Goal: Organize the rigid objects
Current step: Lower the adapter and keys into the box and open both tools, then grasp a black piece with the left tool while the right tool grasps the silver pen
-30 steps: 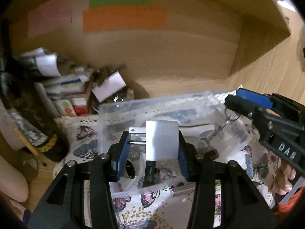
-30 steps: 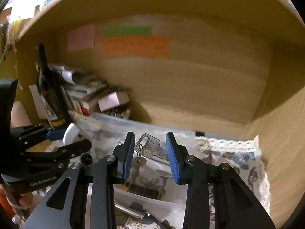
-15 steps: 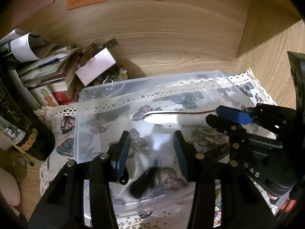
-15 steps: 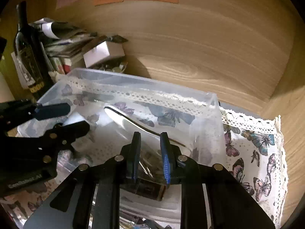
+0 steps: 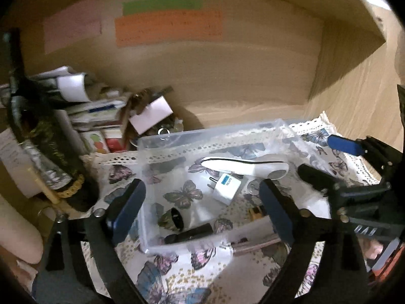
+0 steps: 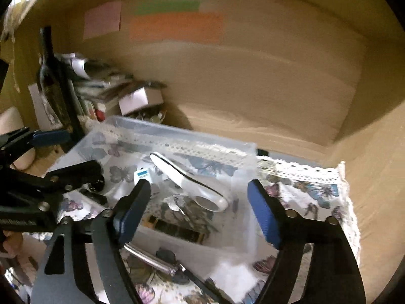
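A clear plastic bin (image 5: 177, 136) (image 6: 177, 130) sits on a butterfly cloth in a wooden shelf. Inside lie a white plug adapter (image 5: 226, 186) (image 6: 142, 174), a long white tool (image 5: 244, 164) (image 6: 187, 179), keys (image 6: 179, 204), a small dark oval piece (image 5: 172, 219) and a black stick (image 5: 189, 233). My left gripper (image 5: 202, 207) is open and empty, above the bin's near side. My right gripper (image 6: 200, 210) is open and empty over the bin's right half; it also shows in the left wrist view (image 5: 329, 162).
A dark wine bottle (image 5: 33, 131) (image 6: 54, 81) stands at the left beside stacked boxes and papers (image 5: 101, 116). A metal rod (image 5: 255, 243) (image 6: 149, 255) lies on the cloth (image 6: 311, 187) in front of the bin. Coloured notes (image 5: 167, 25) hang on the back wall.
My left gripper let go of the white adapter, which now lies in the bin. My right gripper released the keys into the bin. Both opened wide and pulled back and up.
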Demonstrator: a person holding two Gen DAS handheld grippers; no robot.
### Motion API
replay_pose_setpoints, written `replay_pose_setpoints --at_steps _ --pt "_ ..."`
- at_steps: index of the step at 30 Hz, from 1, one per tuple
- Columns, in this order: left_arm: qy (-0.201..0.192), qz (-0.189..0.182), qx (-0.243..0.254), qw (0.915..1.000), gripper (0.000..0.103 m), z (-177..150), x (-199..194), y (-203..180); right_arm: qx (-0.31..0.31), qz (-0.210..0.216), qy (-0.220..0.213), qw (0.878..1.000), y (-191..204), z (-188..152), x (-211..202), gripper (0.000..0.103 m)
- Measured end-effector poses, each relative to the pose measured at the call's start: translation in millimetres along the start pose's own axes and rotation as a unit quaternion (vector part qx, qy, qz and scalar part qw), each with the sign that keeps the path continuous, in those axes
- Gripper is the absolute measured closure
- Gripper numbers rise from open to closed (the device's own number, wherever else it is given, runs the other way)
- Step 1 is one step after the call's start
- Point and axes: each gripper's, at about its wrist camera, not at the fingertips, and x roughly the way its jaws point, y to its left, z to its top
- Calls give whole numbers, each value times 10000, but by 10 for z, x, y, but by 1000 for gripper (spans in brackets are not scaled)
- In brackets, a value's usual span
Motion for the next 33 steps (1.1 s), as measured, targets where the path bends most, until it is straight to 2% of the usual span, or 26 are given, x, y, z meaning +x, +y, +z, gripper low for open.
replay_pose_setpoints --at_steps 2,7,10,17,25,26,29,31,32,33 --pt "-61 16 20 10000 4 -53 -112 5 45 -38 -50 10000 -52 -29 -99 20" --pt "-45 125 153 9998 4 -283 -276 -41 158 -156 47 9997 -193 -210 -229 20" --pt "109 108 178 9997 4 -474 -297 -93 257 -127 207 9994 -236 -349 -219 20" --pt "765 -32 418 9962 4 -1008 -258 -325 360 -17 447 9983 -228 -705 -278 20" --pt "957 -213 472 9941 4 -1381 -310 -554 283 107 574 9979 -110 -938 -355 20" --pt "981 -241 479 9937 7 -1417 -307 -575 245 110 577 9980 -88 -951 -360 20" --pt "1147 -429 416 9916 24 -1502 -245 -597 175 144 599 9979 -40 -968 -354 20" --pt "978 -346 426 9937 30 -1526 -261 -608 120 205 640 9977 -5 -960 -327 20" --pt "936 -346 441 9940 39 -1530 -269 -608 80 246 671 9974 16 -947 -305 20" --pt "894 -361 445 9943 54 -1526 -275 -597 41 273 698 9972 39 -932 -281 20"
